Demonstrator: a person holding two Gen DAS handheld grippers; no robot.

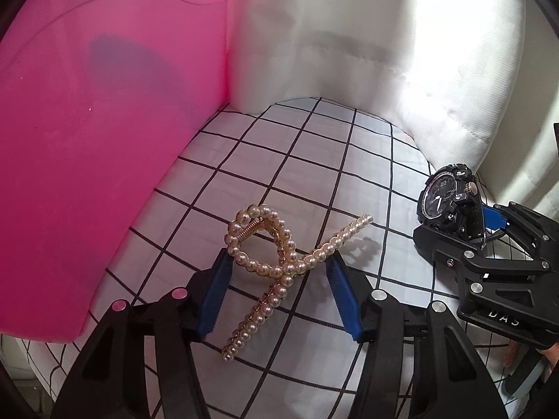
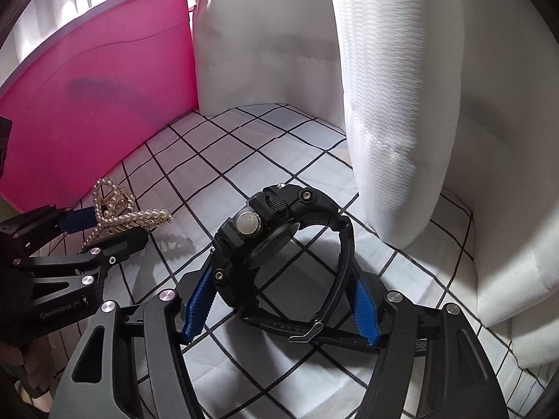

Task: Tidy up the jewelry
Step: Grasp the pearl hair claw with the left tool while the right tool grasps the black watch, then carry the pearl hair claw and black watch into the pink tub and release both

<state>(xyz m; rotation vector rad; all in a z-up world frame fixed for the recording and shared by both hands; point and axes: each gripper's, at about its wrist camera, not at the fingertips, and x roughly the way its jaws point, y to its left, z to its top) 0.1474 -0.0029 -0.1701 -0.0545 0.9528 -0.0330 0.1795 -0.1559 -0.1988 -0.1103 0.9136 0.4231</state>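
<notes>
Item one: a pearl hair claw (image 1: 276,272), gilt-framed with a coiled spring at its looped end, stood between the blue pads (image 1: 215,296) of the left gripper (image 1: 279,293); both pads pressed its sides, so the jaws were clamped on it, its lower end resting on or just above the grid-patterned cloth (image 1: 307,160). From the right wrist view the same hair claw (image 2: 118,216) sat in the left gripper (image 2: 101,223) near the pink bin (image 2: 87,104). Item two: a black wristwatch (image 2: 279,251), case on edge with its silver crown facing the camera and its strap looped behind, was held between the blue pads (image 2: 197,307) of the right gripper (image 2: 279,307), which closed on case and strap; the buckle end lay on the cloth (image 2: 244,146). In the left wrist view the watch (image 1: 447,199) showed its dial, well apart from the hair claw. Surroundings: pink bin (image 1: 104,139) to the left, white fabric panels (image 1: 349,52) behind and at right.
</notes>
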